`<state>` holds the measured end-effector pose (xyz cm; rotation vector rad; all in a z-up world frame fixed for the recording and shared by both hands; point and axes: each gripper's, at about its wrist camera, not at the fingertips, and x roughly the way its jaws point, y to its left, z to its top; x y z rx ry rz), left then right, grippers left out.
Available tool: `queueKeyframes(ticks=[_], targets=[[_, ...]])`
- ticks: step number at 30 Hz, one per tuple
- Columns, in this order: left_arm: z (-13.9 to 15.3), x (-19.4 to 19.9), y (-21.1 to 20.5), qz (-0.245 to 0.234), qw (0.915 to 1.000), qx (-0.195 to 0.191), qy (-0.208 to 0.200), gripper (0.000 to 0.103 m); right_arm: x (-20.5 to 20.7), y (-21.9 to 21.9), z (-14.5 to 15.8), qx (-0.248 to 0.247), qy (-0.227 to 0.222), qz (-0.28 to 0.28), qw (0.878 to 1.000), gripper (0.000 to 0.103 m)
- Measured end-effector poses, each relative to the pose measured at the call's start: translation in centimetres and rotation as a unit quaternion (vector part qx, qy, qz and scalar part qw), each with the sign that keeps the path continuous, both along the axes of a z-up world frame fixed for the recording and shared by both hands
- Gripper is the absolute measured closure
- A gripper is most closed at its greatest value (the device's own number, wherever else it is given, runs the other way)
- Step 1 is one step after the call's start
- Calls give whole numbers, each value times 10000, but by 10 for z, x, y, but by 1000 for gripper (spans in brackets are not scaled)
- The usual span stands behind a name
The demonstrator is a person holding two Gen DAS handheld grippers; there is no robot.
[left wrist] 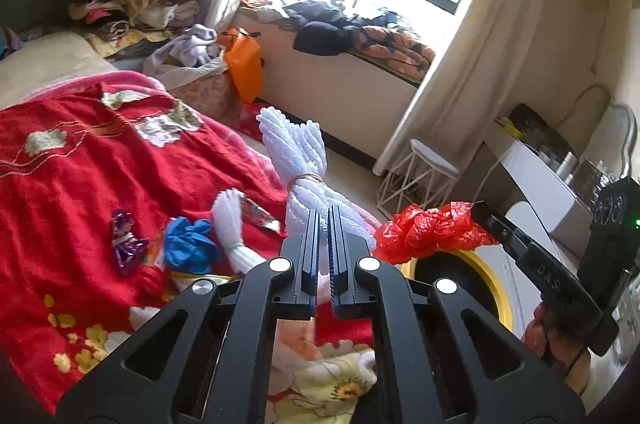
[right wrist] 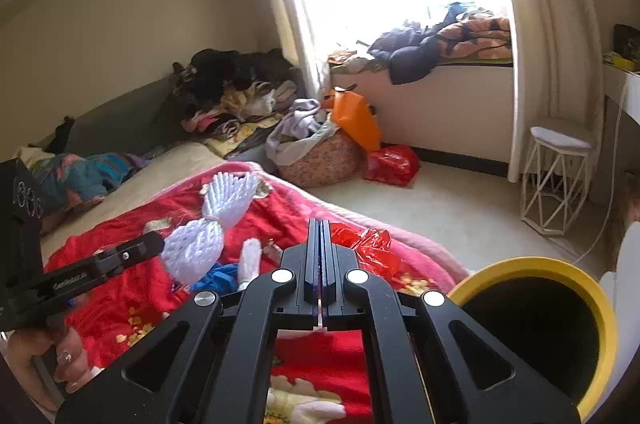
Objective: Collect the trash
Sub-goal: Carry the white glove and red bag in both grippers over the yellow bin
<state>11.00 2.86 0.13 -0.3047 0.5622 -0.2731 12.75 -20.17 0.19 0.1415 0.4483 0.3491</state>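
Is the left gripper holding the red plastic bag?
No, the left gripper is shut on the white foam net; the red bag hangs from the right gripper.

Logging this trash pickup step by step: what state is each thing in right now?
Left claw: shut on white foam netting, lifted.
Right claw: shut on red plastic bag, crumpled, beside the bin.
Yellow-rimmed bin: open, dark inside.
Blue wad: crumpled, lying on the red blanket.
Purple wrapper: crumpled, on blanket.
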Motion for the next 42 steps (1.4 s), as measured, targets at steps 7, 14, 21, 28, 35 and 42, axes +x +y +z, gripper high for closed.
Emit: queueKeyframes(ticks=[7, 14, 21, 28, 35, 42], targets=[[2, -4, -23, -286, 9996, 64, -19, 101, -9, -29, 1, 83, -10, -333, 9994, 102], [3, -8, -45, -507, 9986, 146, -33, 101, -17, -56, 0, 162, -10, -629, 9979, 102], [4, -12, -67, -718, 9971, 243, -21, 101, -22, -80, -4, 188, 54, -889, 9958, 102], [-2, -13, -93, -930, 9951, 326, 67, 101, -28, -100, -7, 163, 118, -1146, 9932, 102], [-13, -12, -116, -1212, 9917, 358, 226, 101, -29, -121, -12, 120, 250, -1427, 9894, 102], [-23, -13, -139, -1490, 9870, 468, 374, 101, -25, -137, -23, 65, 526, -1536, 9867, 102]])
